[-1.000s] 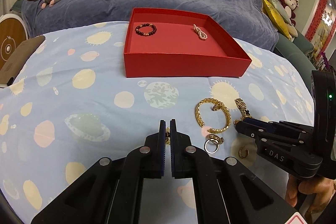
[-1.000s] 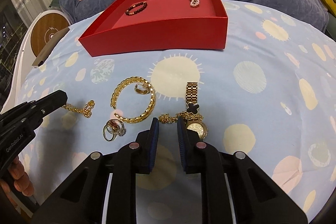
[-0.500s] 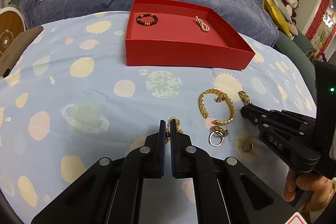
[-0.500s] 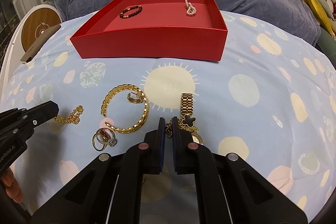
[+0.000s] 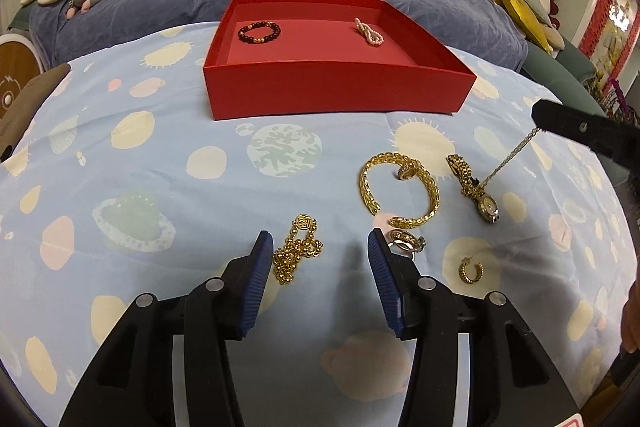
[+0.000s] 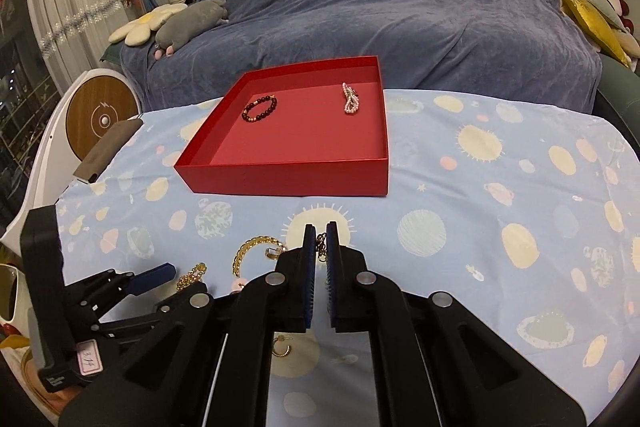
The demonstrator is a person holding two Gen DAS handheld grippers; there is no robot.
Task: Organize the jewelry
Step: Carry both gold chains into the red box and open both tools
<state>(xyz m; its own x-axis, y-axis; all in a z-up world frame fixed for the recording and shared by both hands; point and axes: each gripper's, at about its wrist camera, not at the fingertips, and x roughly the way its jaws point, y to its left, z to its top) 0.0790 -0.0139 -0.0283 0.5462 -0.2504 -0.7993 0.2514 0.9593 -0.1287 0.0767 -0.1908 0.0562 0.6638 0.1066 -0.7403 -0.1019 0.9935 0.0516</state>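
My left gripper (image 5: 320, 259) is now spreading wide, dropping the gold necklace (image 5: 298, 253). My right gripper (image 6: 320, 239), pinching the thin chain (image 5: 506, 163), is lifting it toward the red box (image 5: 340, 95).

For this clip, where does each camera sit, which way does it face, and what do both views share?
Left wrist: low on the open left gripper, facing the red box across loose gold jewelry; the right gripper enters at right, pinching a thin chain.
Right wrist: higher on the shut right gripper, facing the same way; left gripper lower left.
Shared: box, beaded bracelet, gold bangle.
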